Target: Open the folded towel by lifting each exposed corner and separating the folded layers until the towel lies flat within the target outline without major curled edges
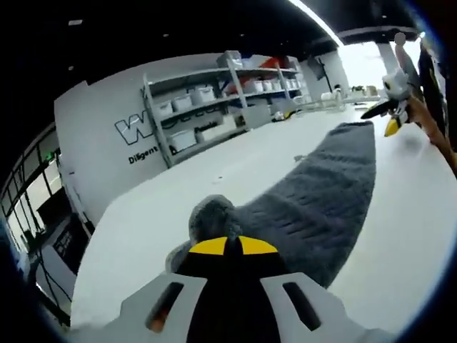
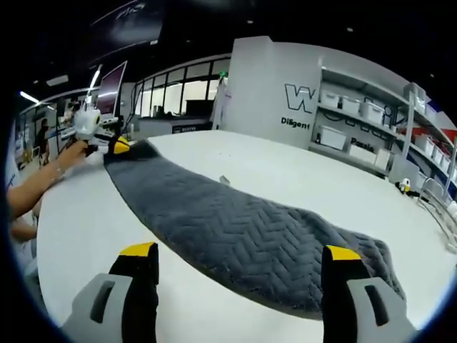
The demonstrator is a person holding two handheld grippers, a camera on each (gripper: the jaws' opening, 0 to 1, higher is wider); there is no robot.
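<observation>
Currently:
Towel (image 2: 243, 239): grey, herringbone weave, stretched as a long strip across the white worktop (image 2: 300, 179); not yet flat at either end.
Left tool (image 1: 225, 246): jaws closed together on the near end of the towel, which bunches into a small raised hump just above the yellow tips. In the right gripper view it sits at the strip's far end (image 2: 118, 146), held by a hand (image 2: 71, 153).
Right tool (image 2: 239, 261): jaws spread wide, nothing between them, towel lying beyond the tips. In the left gripper view it sits just beside the far end (image 1: 391, 118).
Background: shelves (image 1: 214, 107) with white bins along a wall bearing dark lettering.
</observation>
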